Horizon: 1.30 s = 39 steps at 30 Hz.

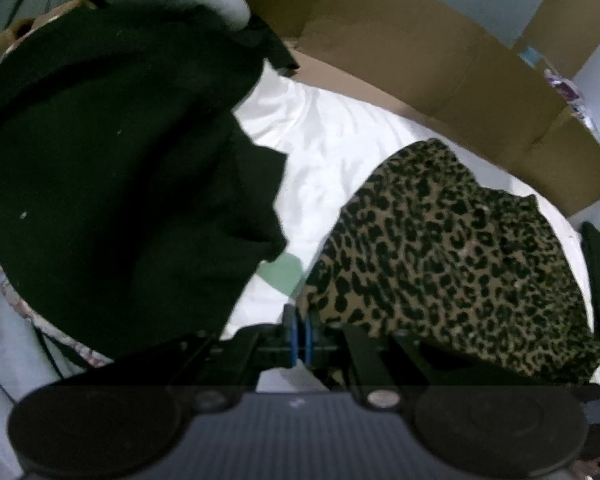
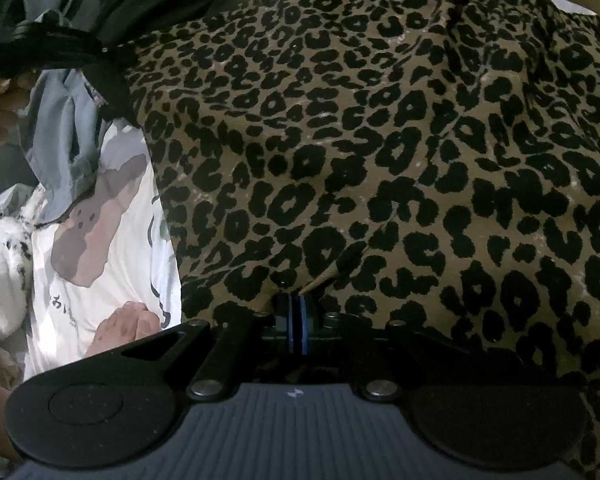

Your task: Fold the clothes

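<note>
Rumpled leopard-print garment (image 1: 440, 248) on white bedding (image 1: 320, 152)

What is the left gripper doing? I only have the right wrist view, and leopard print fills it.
Observer: The left gripper is shut at the near corner of the leopard garment; I cannot tell if it pinches cloth.
Operator: Anything lying beside the garment there?
Observer: A black garment lies to its left, apart, with white sheet between them.
Operator: And beyond?
Observer: Cardboard stands behind the sheet.

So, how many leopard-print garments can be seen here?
1: the leopard-print garment lies on the white sheet, right of the black garment; both grippers pinch it. Others may be hidden.
</note>
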Each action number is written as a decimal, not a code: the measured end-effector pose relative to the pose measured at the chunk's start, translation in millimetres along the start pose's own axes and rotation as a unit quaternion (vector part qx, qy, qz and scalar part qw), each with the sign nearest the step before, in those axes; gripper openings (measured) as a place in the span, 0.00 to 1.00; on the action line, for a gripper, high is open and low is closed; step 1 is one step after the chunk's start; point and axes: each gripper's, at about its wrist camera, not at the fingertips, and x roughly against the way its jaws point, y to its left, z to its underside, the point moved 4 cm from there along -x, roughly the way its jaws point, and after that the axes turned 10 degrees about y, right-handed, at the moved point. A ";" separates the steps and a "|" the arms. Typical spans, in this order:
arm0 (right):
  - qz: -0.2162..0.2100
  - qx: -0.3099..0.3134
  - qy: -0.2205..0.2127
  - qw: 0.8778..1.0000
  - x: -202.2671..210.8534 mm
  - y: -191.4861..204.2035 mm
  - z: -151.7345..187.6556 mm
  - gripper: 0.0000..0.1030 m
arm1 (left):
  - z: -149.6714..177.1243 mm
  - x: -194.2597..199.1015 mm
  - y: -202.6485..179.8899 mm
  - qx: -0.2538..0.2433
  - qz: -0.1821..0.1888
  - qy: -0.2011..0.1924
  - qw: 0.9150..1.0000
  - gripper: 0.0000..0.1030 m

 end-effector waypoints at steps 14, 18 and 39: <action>0.025 -0.015 -0.053 0.998 38.2 -7.5 -8.6 0.38 | -8.3 22.6 -63.3 -0.048 0.040 0.007 0.998 0.04; 0.025 -0.016 -0.067 0.997 49.0 -10.3 -8.8 0.39 | -12.3 22.9 -84.9 -0.066 0.051 0.015 0.996 0.04; 0.038 -0.059 -0.157 0.985 95.5 -36.8 4.1 0.48 | -25.4 -7.3 -209.8 -0.176 0.111 0.066 0.976 0.04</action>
